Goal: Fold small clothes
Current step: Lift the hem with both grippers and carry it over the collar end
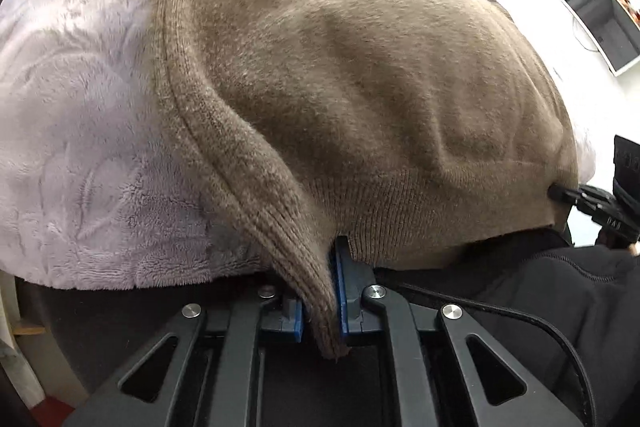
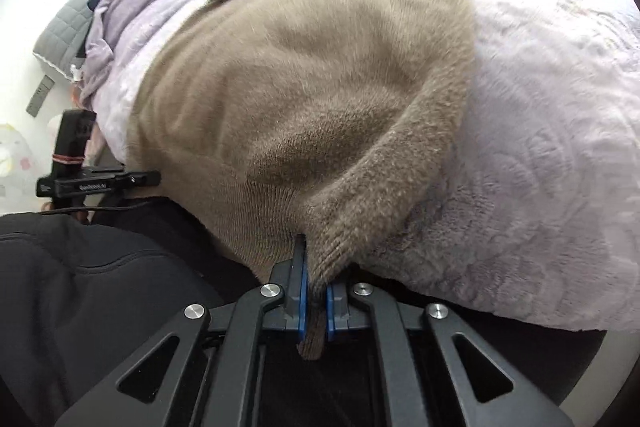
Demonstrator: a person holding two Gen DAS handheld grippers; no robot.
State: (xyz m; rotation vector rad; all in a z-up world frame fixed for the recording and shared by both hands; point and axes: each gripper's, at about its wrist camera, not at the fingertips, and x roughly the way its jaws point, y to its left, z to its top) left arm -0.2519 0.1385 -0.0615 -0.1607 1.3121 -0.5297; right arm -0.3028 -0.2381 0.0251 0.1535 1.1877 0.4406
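Left wrist: both claws [image 1: 320, 301] [image 2: 316, 301] clamped on brown sweater [image 1: 340, 67] hem.

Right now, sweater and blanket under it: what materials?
Sweater: looks like brushed wool-type knit, matte taupe; ribbed stitches at the hem, fuzzy nap above. Blanket: probably plush synthetic fleece, pale lilac; long soft pile with embossed swirls.

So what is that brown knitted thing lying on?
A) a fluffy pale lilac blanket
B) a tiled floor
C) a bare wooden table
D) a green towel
A: the brown knitted garment is spread over a fluffy pale lilac blanket, while the left gripper and right gripper each pinch a near corner of its ribbed edge.
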